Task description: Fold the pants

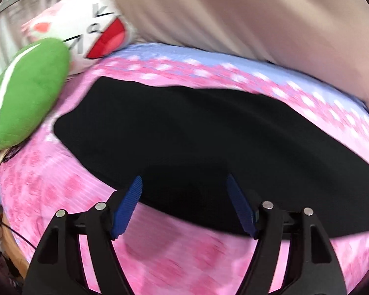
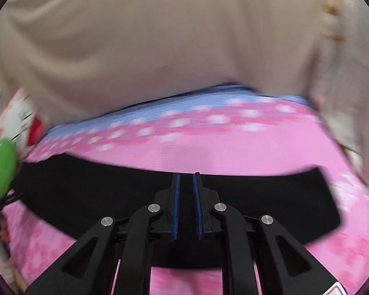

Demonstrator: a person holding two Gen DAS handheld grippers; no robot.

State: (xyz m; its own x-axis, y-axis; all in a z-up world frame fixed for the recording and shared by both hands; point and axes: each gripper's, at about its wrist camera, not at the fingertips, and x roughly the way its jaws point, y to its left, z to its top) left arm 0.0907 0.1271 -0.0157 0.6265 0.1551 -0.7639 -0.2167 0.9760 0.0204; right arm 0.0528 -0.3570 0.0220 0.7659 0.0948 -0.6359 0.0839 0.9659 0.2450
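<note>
Black pants lie flat on a pink flowered bedsheet, stretched left to right. My left gripper is open, its blue pads spread wide just above the near edge of the pants, holding nothing. In the right wrist view the pants form a long black band across the sheet. My right gripper hangs over the middle of that band with its fingers nearly closed, a narrow gap between the blue pads. No cloth shows between them. Both views are blurred.
A green plush cushion and a white and pink pillow lie at the left end of the bed. A beige curtain hangs behind the bed and also shows in the right wrist view. A blue band edges the sheet.
</note>
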